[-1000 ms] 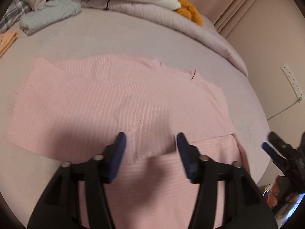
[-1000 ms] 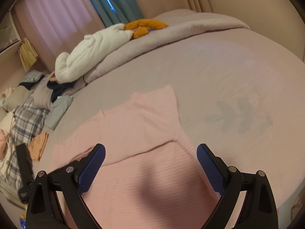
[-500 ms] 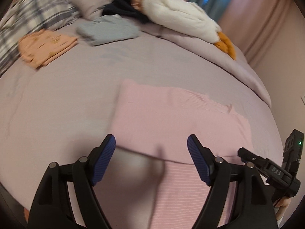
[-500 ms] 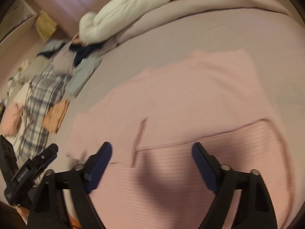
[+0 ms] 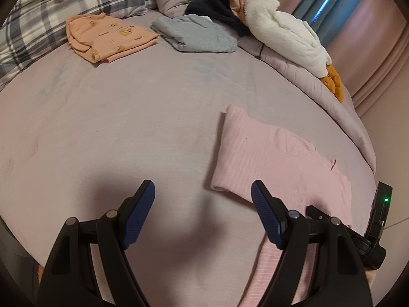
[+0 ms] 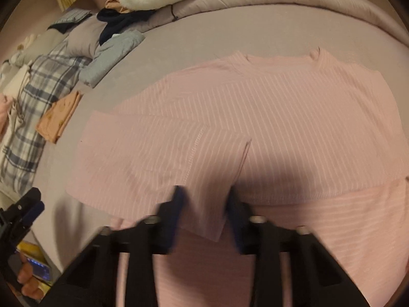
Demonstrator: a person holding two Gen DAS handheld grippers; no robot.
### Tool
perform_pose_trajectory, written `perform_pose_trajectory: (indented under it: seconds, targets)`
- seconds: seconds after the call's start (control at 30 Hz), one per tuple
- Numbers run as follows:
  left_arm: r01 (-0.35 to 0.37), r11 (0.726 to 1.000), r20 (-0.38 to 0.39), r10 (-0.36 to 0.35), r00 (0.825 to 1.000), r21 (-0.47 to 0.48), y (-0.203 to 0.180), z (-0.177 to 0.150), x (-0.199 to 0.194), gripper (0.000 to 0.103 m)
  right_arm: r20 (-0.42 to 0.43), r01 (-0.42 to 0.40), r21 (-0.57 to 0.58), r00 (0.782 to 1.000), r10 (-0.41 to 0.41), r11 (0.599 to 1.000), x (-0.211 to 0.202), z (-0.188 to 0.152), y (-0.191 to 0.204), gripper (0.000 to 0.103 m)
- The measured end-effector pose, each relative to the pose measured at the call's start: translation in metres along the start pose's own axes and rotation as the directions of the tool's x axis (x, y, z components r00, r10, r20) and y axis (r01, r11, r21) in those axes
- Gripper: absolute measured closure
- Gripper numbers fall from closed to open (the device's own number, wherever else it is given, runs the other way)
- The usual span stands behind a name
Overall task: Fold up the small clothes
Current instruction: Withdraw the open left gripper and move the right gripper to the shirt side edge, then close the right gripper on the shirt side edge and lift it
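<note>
Pink ribbed shirt, sleeve folded

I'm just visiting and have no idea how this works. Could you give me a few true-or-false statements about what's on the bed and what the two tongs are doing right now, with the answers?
1. The pink striped shirt lies spread on the bed. True.
2. The left tongs are clamped on the pink shirt. False: they are open over bare bedding, with the shirt off to their right.
3. The right tongs sit over the folded-in sleeve, their fingers partly closed. True, though the picture is blurred.
4. A folded orange garment and a folded grey garment lie at the far side of the bed. True.
5. The white fluffy item lies on top of the pink shirt. False: it rests apart on the rolled duvet.
</note>
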State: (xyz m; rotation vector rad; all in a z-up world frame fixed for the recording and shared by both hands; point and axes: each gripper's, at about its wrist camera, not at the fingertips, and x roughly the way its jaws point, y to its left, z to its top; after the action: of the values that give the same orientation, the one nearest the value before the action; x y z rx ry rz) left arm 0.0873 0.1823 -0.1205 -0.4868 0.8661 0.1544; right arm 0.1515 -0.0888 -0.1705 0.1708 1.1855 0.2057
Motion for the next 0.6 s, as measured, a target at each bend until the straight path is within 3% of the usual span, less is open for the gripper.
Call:
perform_pose_trajectory:
  seconds: [0.07, 0.6]
  targets:
    - [0.003, 1.0, 0.0, -0.003, 1.0, -0.007, 0.002, 0.001, 0.001, 0.025, -0.008, -0.009, -0.01, 1.0, 0.009, 1.0, -0.001, 0.003, -0.002, 0.095]
    - [0.015, 1.0, -0.014, -0.016, 1.0, -0.019, -0.002, 0.004, 0.009, 0.025, 0.124, -0.02, -0.136, 0.992, 0.037, 0.991, -0.048, 0.029, 0.029, 0.096]
